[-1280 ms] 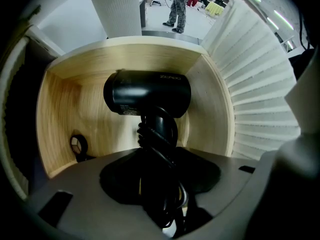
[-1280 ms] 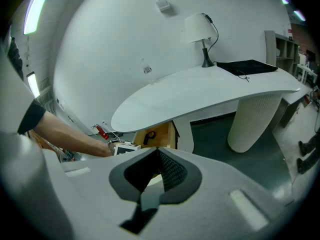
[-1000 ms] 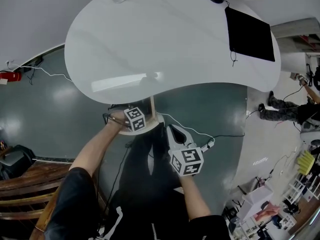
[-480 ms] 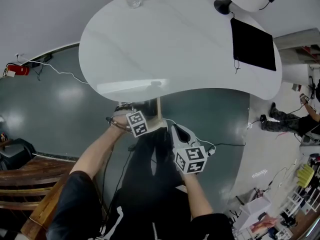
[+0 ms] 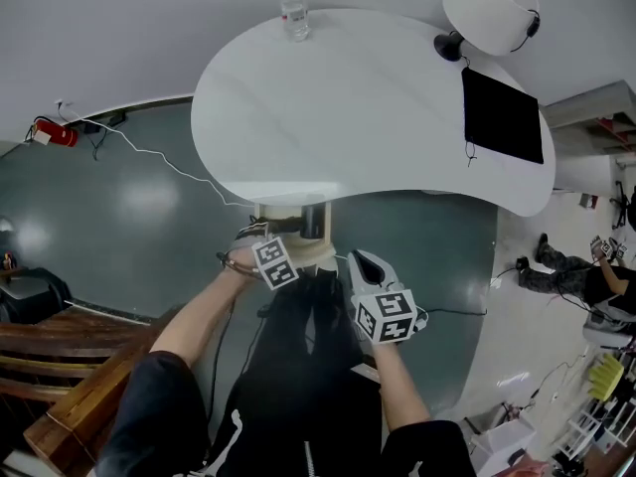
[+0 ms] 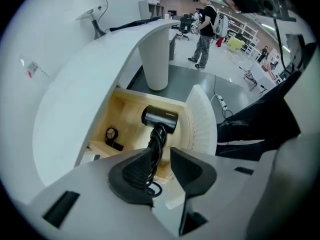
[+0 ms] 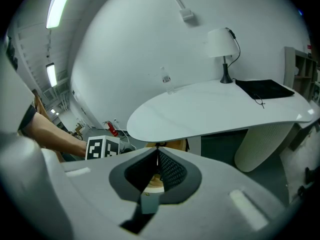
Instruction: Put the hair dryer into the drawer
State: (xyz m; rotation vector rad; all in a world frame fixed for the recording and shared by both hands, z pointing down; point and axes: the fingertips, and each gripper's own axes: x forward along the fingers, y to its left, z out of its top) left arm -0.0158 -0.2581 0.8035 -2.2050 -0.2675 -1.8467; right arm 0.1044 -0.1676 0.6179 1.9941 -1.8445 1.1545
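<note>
Hair dryer in yet, or are you carrying it?

Me: It's in. It lies on the floor of the open drawer under the white desk. The barrel is across the far side and the handle points toward me. The cord is bundled along the handle, I'd say so that nothing trails over the edge.

Colleague: And your grippers?

Me: My left gripper points straight down over the drawer. Its jaws have just been narrowing, but they stand apart with nothing pinched. I see the cord through the gap, lying below. My right gripper has its pads pressed together, empty, just right of the drawer. I judge it's parked there to push the drawer shut.

Colleague: Materials?

Me: The dryer is matt black plastic with a cylindrical barrel and a rubbery cord. The drawer's inside is pale bare wood. The drawer front is white, curved and finely ribbed, like the desk's pedestal. A small black item sits at the drawer's left, apart from the dryer. The desktop is smooth and glossy.
</note>
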